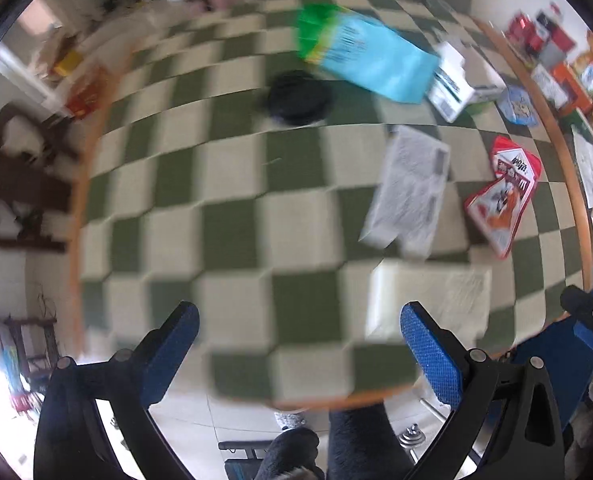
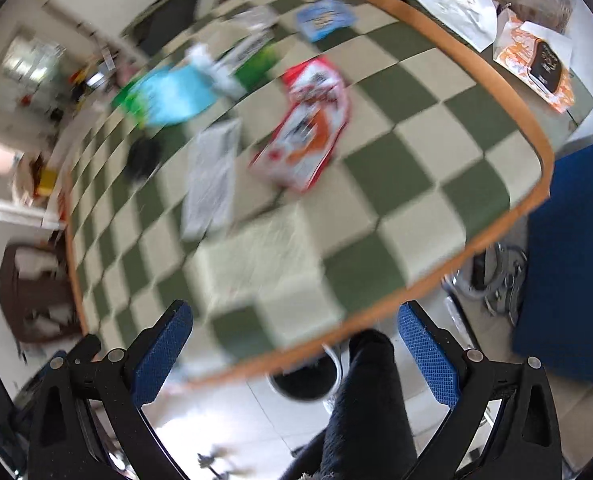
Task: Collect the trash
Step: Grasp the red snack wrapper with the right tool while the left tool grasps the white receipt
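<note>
Both pairs of tongs hang above the near edge of the desk (image 1: 232,216) with their blue-padded jaws spread wide and nothing between them. The left tongs (image 1: 298,344) and the right tongs (image 2: 294,346) look down and forward over the litter, which suits a survey before picking: neither touches anything yet, and both views are smeared by motion blur.

The trash lies loose and flat on the checked cloth, scattered as if dropped rather than arranged. Nearest the tongs is a white napkin (image 1: 428,300), lying by the desk's front edge. Just beyond it lies a grey printed paper bag (image 1: 410,192), and to its right a red snack wrapper (image 1: 504,196), creased and slightly raised. Farther off are a blue and green plastic bag (image 1: 368,56), a dark round object (image 1: 298,98) too blurred to identify, a white carton (image 1: 456,80) and a small blue packet (image 1: 518,106). By position, the napkin looks like the easiest first pick, though being thin and flat it may need pinching at an edge.

The desk wears a green and cream checkerboard cover with an orange-brown rim. Beyond the rim on the right lie more boxes and papers. Below it are pale floor tiles, the person's dark trouser legs (image 2: 368,412), a bin (image 2: 304,380) under the desk edge, and a blue panel (image 2: 568,260) to the right.
</note>
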The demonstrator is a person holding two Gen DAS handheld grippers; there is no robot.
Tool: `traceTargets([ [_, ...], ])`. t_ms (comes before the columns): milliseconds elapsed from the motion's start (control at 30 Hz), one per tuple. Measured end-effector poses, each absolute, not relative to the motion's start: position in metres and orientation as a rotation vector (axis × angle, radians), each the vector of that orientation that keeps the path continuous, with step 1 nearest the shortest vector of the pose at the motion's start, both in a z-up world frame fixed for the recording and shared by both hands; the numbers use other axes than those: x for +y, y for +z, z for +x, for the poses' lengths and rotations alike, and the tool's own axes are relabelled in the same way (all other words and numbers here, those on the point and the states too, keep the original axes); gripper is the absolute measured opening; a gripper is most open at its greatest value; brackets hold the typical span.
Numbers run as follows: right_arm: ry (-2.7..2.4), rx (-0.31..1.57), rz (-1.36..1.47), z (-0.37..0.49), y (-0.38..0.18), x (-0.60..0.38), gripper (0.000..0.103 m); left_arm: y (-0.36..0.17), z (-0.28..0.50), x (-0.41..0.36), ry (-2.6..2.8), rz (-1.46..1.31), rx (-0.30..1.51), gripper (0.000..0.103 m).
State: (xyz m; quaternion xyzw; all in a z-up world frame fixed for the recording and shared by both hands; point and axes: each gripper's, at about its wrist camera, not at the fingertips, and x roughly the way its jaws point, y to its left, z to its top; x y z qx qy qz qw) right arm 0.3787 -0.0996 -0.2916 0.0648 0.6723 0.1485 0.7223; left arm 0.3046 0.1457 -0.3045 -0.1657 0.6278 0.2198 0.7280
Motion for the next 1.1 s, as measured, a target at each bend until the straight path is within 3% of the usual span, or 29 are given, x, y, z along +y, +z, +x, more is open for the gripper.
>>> traceTargets([
  [133, 0.253, 1.527, 0.180, 0.455, -0.325, -0.105, 0.103, -0.353, 0.384, 0.136, 0.377, -0.342, 1.492, 0.102],
  [333, 0.200, 1.605, 0.189, 0.522, -0.367, -0.106, 0.103, -0.410, 0.442, 0.127, 0.300, -0.293, 1.618, 0.100],
  [500, 0.208, 1.637, 0.228, 0.546, -0.392, -0.094, 0.103, -0.406, 0.442, 0.141, 0.335, -0.348, 1.569, 0.072],
  [900, 0.168, 1.566, -0.041, 0.547, -0.420, -0.003, 0.098, -0.405, 0.412, 0.183, 0.494, -0.432, 1.542, 0.072],
  [967, 0.122, 1.533, -0.103, 0.541, -0.421, 0.007, 0.094, -0.406, 0.412, 0.182, 0.496, -0.425, 1.539, 0.072],
  [1000, 0.114, 1.513, -0.126, 0.538, -0.420, 0.012, 0.087, -0.406, 0.417, 0.184, 0.497, -0.419, 1.538, 0.071],
  [1033, 0.134, 1.462, -0.138, 0.533, -0.416, 0.016, 0.071, -0.405, 0.420, 0.182, 0.500, -0.409, 1.537, 0.071],
  [1100, 0.160, 1.417, -0.191, 0.526, -0.412, 0.025, 0.067, -0.403, 0.423, 0.181, 0.504, -0.388, 1.533, 0.071],
])
